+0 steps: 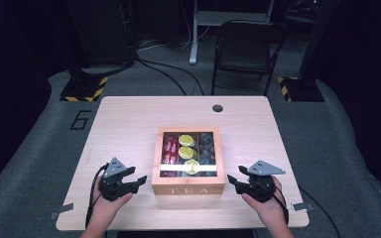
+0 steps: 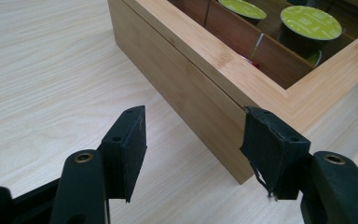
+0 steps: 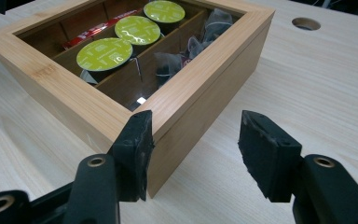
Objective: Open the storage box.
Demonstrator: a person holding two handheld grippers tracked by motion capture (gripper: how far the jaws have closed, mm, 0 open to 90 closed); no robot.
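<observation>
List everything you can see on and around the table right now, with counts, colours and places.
Light wooden table: one, pale wood, centre of the high view, round hole near its far edge.
Bamboo tea box with clear window lid: one, tan, lettered TEA, mid-table between the grippers.
Lime-green round-topped capsules: three, middle compartment.
Red packets: count unclear, left compartment.
Dark mesh tea bags: count unclear, right compartment.
Black folding chair: one, on the floor beyond the table.
Left gripper: one, black, left of the box, jaws open, nothing between them.
Right gripper: one, black, right of the box, jaws open.
</observation>
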